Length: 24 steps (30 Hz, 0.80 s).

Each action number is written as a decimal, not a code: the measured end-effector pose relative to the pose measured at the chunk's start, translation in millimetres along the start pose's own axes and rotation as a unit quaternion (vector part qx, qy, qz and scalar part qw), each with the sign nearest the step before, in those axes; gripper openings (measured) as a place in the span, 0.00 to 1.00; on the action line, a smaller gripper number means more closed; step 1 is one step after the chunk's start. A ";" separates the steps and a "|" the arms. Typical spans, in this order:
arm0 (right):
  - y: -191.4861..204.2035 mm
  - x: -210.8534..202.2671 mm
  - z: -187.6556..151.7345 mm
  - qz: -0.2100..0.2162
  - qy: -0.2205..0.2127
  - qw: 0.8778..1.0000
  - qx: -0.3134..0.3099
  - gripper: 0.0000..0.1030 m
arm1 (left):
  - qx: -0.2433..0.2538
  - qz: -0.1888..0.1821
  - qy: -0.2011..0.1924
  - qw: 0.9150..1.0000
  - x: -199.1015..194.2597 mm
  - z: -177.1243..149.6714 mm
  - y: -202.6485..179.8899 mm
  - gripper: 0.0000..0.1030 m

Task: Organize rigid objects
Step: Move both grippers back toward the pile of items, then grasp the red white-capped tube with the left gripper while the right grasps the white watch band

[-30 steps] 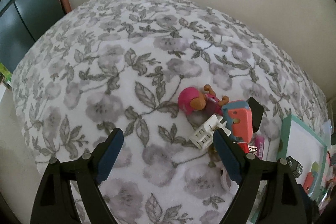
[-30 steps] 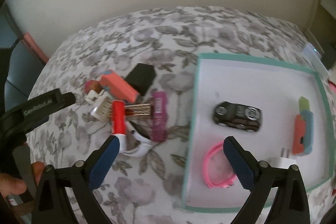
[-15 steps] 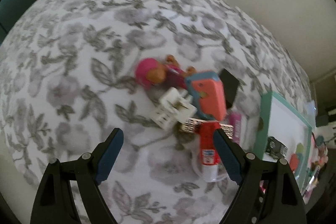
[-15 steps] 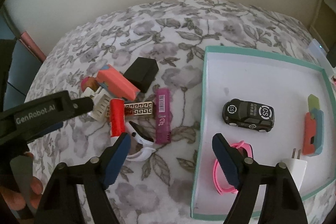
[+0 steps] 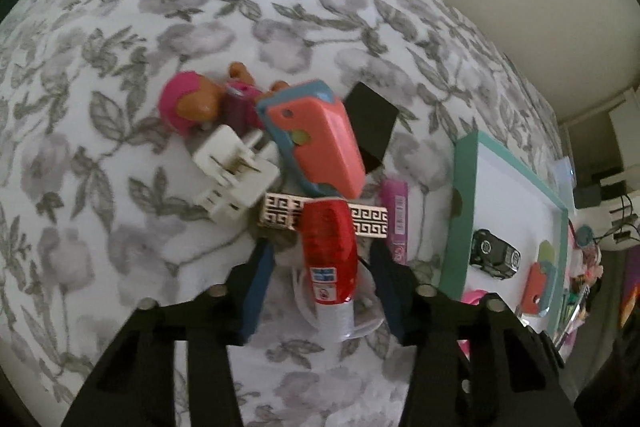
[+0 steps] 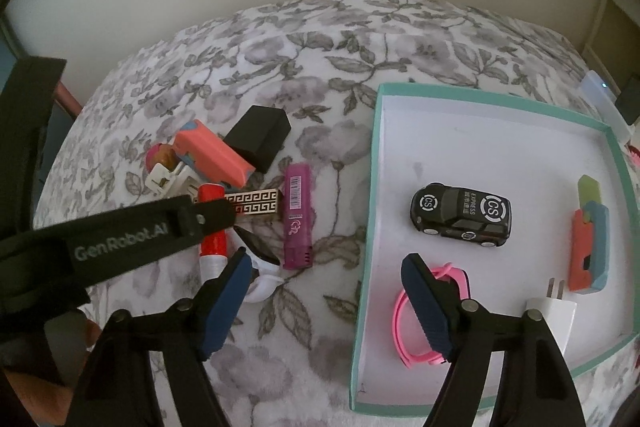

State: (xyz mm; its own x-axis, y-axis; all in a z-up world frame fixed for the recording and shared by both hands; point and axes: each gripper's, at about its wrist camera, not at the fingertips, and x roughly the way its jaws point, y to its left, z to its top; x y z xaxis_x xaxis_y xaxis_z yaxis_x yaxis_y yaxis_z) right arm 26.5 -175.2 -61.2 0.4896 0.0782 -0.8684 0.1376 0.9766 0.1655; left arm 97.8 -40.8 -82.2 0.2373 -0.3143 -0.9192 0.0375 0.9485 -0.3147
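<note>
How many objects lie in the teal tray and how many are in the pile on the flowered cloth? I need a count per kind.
In the teal tray:
toy car: 1
pink bracelet: 1
coral-blue case: 1
white plug: 1

In the pile:
doll: 1
white plug adapter: 1
coral case: 1
black box: 1
patterned bar: 1
red tube: 1
purple stick: 1
white-black watch: 1

Total: 12

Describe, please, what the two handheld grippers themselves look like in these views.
Both the left gripper and the right gripper have matte black angular frames with silver bolts and two fingers faced with ribbed dark-blue pads. The left one's side carries pale "GenRobot.AI" lettering. No cables show.
</note>
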 end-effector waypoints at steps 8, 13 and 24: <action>-1.6 -0.3 0.7 0.000 0.000 1.000 0.004 0.76 | 0.020 -0.013 -0.002 1.000 0.2 -1.5 -8.6 0.28; 4.9 -0.3 1.4 0.005 -0.004 1.000 -0.008 0.75 | 0.016 -0.009 -0.008 1.000 -4.5 -1.4 -2.6 0.28; 36.0 5.8 -0.3 0.017 -0.008 0.997 -0.070 0.72 | -0.016 0.016 -0.016 1.000 -18.0 -2.4 27.8 0.28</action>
State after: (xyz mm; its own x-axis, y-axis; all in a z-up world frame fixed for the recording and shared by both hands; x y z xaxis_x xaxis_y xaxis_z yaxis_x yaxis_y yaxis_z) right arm 34.0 -139.5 -60.5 0.5057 0.1099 -0.8557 -0.0003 0.9919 0.1272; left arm 92.2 -8.9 -75.0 0.2678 -0.2822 -0.9212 -0.0020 0.9560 -0.2934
